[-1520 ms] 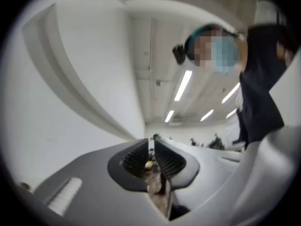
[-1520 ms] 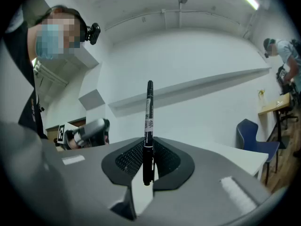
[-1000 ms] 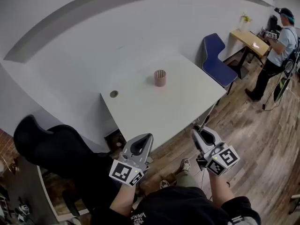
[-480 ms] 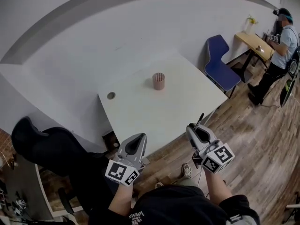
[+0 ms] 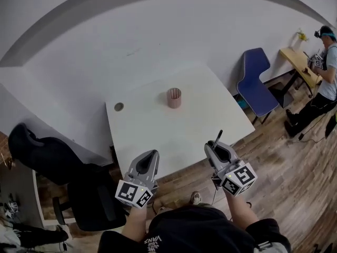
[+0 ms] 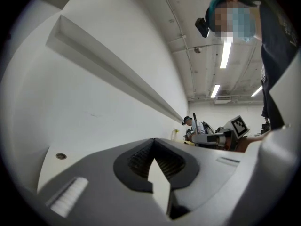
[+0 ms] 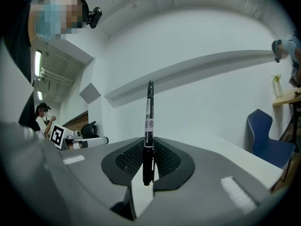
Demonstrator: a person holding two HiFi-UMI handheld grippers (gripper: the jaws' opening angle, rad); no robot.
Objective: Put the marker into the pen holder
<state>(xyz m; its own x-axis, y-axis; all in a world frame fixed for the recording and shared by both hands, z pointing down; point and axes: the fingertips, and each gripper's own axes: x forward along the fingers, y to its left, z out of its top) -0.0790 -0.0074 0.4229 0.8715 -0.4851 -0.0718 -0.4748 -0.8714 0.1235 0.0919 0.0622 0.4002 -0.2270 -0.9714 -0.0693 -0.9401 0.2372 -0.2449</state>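
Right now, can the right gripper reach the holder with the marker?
Probably yes. The right gripper holds the marker near the table's edge, and the table between it and the open-topped holder is bare.

Office room: white table (image 5: 184, 128), blue chair (image 5: 257, 83), swivel chair (image 5: 50, 159).

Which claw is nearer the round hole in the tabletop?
Left. The left claw hangs off the table at its near edge, on the side of the hole; the right claw, gripping the marker, is farther right.
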